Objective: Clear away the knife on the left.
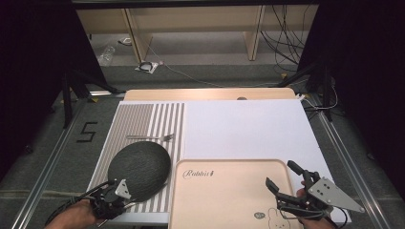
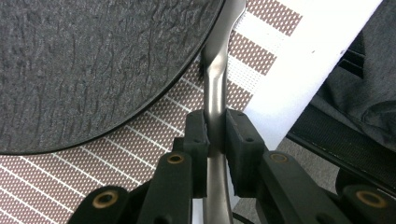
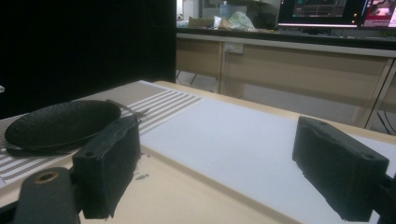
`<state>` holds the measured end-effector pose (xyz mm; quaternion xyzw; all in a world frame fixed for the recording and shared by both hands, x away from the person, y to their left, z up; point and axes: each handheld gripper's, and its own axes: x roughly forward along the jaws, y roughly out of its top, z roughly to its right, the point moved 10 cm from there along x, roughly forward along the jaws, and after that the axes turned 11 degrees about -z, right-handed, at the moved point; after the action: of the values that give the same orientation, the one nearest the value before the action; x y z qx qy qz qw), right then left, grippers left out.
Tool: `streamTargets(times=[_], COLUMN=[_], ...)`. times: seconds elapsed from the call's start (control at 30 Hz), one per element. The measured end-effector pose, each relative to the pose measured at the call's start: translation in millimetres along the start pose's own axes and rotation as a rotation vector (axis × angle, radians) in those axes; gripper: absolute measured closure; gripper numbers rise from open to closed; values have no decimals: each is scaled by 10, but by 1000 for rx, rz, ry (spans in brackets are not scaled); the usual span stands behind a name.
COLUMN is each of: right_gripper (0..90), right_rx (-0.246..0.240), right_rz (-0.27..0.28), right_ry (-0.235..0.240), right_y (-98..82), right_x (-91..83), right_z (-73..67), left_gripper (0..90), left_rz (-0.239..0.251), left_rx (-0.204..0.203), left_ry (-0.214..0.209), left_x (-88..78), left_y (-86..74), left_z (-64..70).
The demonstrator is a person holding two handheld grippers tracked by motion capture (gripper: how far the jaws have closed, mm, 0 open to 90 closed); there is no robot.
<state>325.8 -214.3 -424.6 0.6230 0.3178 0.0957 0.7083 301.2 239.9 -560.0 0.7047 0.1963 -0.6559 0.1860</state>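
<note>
Dark grey, rough-textured round slate plate (image 1: 139, 169) lies on the striped brown-and-white placemat (image 1: 162, 119), at the near left of the surface (image 1: 210, 93); every place below is told from this plate. Just at its near edge, the left hand-held gripper (image 1: 112, 182) is clamped on a slim, shiny metal utensil handle (image 2: 216, 98). In the left gripper view the handle runs up between the two black jaws and passes under the plate's rim; what kind of utensil it is cannot be told. A silver metal fork (image 1: 150, 137) lies flat on the placemat just beyond the plate, apart from it. To the plate's right, its corner close to the rim, sits a pale wooden square tray (image 1: 229, 200) with "Rabbit" lettering and a small rabbit drawing. Beyond the tray, right of the placemat, spreads a plain white sheet (image 1: 248, 129). The right hand-held gripper (image 1: 283, 175) hovers over the tray's right side, well apart from the plate, its jaws spread wide with nothing between them. In the right gripper view the plate (image 3: 60, 123) shows beyond the left jaw.
</note>
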Motion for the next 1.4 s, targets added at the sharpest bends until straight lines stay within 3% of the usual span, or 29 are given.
streamTargets(times=[0.57,1.03,1.3,1.4], right_gripper=[161,161,161,161], right_rx=[-3,-3,-5,-1], right_rz=[1,-1,3,-3], right_ry=[1,3,2,6], right_y=[1,-1,4,-3], right_x=[3,4,5,0], right_z=[-1,-7,-2,-13], left_gripper=[791,791,791,791], left_rz=[-28,-22,43,77], left_rx=[19,-2,-22,-47], left_ry=[4,8,-28,-15], left_x=[-55,-177,-285,-346], left_y=[-37,-78,-7,60], left_z=[112,182,236,230])
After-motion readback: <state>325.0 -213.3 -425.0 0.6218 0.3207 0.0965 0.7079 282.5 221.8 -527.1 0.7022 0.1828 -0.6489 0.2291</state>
